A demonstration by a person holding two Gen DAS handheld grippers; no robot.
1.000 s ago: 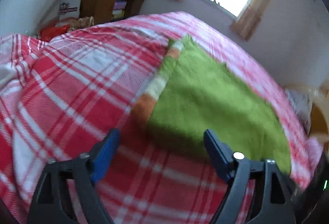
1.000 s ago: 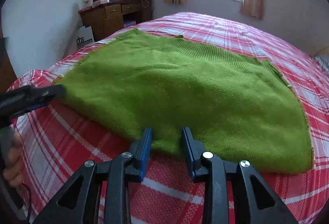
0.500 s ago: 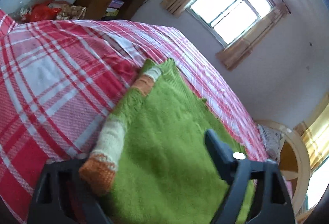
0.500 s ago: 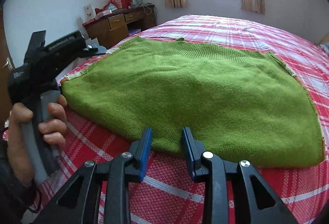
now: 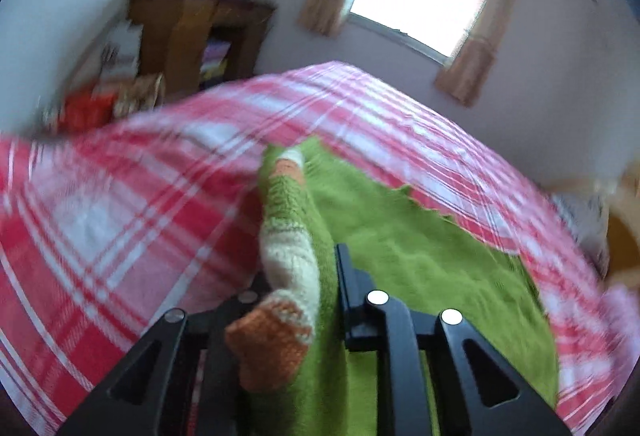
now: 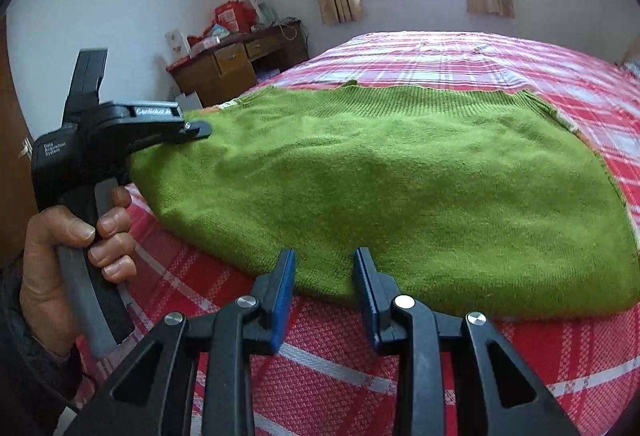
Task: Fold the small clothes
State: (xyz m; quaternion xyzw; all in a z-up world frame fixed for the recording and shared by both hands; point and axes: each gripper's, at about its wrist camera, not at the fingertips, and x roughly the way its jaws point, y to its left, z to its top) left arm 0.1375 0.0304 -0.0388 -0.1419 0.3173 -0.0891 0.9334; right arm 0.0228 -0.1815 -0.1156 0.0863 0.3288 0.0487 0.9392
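L gripper jaws just closing, clamped on sweater sleeve at 9 o'clock edge; R gripper jaws apart, at 6 o'clock hem, nothing held.

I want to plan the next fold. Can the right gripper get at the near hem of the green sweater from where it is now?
Probably yes. The right gripper stands with its jaws apart just before the green sweater hem, and nothing lies between them on the bed.
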